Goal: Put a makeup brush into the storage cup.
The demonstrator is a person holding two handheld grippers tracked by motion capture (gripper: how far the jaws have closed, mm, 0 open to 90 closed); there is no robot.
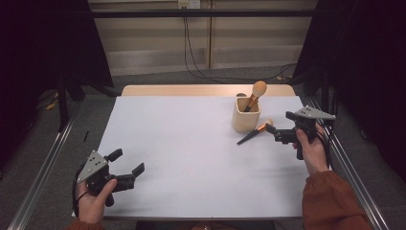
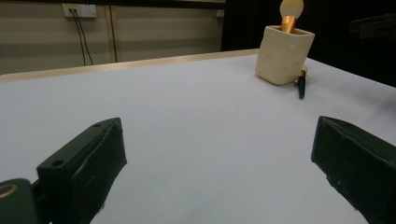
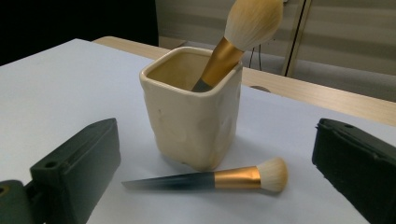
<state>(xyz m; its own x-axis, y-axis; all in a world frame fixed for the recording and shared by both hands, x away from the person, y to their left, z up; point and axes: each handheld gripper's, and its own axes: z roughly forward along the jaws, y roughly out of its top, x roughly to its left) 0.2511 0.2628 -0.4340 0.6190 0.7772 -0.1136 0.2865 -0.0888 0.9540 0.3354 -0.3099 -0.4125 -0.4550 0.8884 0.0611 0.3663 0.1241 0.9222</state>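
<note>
A cream square cup [image 1: 246, 117] stands at the right rear of the white table [image 1: 191, 158], with a gold-ferruled makeup brush [image 1: 256, 92] leaning in it, head up. A second brush [image 1: 254, 132] lies flat just in front of the cup. My right gripper [image 1: 279, 123] is open right of the lying brush, beside its bristle end. In the right gripper view the lying brush [image 3: 210, 179] and the cup [image 3: 194, 116] show between the spread jaws of the right gripper [image 3: 215, 154]. My left gripper [image 1: 127, 161] is open at the front left, nothing in it. The left gripper view has the cup [image 2: 284, 56] far off.
A bare wooden strip [image 1: 206, 90] edges the table's far side. Metal rails [image 1: 43, 177] run along both sides, and cables [image 1: 191, 57] trail over the floor behind. Dark curtains hang left and right.
</note>
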